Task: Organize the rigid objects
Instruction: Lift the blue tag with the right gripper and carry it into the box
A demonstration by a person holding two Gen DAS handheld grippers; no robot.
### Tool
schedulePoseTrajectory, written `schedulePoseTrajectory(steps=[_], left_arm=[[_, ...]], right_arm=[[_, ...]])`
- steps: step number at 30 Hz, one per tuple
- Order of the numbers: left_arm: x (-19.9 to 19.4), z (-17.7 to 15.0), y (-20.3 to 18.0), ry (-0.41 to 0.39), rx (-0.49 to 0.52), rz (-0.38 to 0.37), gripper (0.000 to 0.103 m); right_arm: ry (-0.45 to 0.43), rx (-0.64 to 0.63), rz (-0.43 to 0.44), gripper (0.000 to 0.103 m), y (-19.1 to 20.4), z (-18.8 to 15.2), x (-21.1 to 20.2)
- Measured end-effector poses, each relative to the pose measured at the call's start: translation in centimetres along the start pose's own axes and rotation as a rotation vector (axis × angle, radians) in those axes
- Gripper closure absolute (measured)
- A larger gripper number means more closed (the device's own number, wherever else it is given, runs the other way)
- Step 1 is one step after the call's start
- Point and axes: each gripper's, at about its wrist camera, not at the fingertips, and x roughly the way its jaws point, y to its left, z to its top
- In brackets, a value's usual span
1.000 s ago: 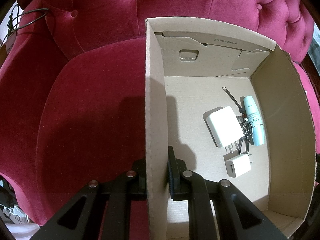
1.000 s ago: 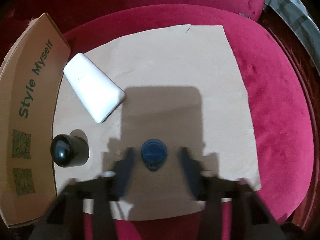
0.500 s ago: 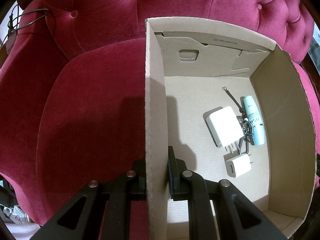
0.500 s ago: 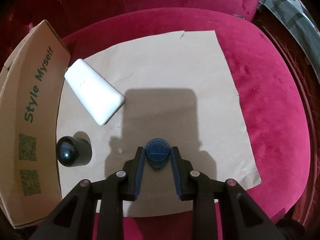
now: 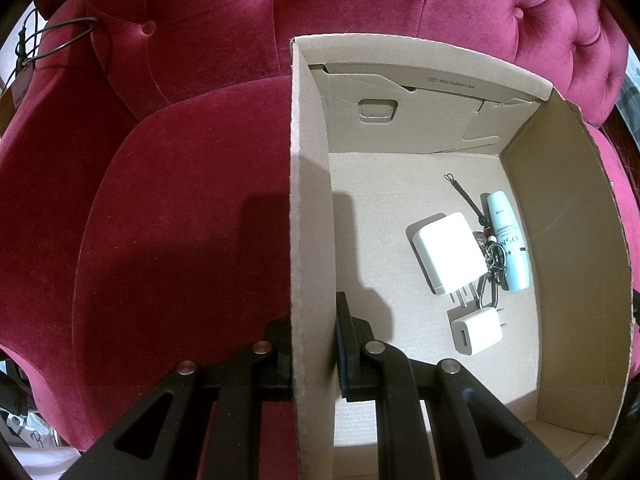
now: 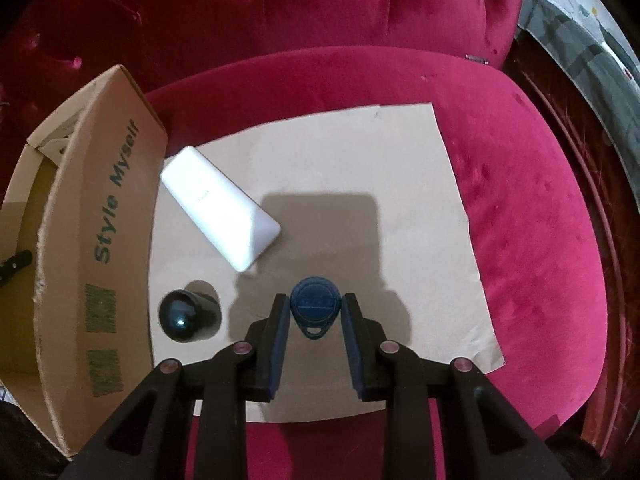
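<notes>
My left gripper (image 5: 312, 316) is shut on the left wall of the cardboard box (image 5: 310, 208), one finger outside and one inside. Inside the box lie a large white charger (image 5: 448, 258), a small white charger (image 5: 476, 336), a pale blue tube (image 5: 508, 246) and a dark keyring with a cord (image 5: 490, 264). My right gripper (image 6: 314, 306) is shut on a blue teardrop key fob (image 6: 314, 308), lifted above the brown paper sheet (image 6: 360, 184). On the sheet lie a white power bank (image 6: 220, 208) and a black cylinder (image 6: 188, 314).
Everything sits on a crimson velvet chair seat (image 6: 528, 208) with a tufted back (image 5: 360, 0). The box's outer wall with green lettering (image 6: 108, 220) stands left of the paper sheet. A wire loop with a tag (image 5: 36, 48) hangs at the far left.
My right gripper closed on the blue key fob and rose with it; the paper sheet and objects now look farther away. The left gripper and box have not moved.
</notes>
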Motion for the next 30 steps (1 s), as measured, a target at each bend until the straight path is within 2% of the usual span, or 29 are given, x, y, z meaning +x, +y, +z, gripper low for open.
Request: schedulePoseTrajectory(steps=[16, 30], left_arm=[[0.1, -0.1, 0.1, 0.0, 0.001, 0.0, 0.089], [0.0, 0.0, 0.1, 0.0, 0.002, 0.0, 0.089]], right_arm=[[-0.041, -0.016, 0.019, 0.076, 2.9, 2.5, -4.5], [-0.065, -0.089, 0.051, 0.076, 7.8, 4.4, -7.8]])
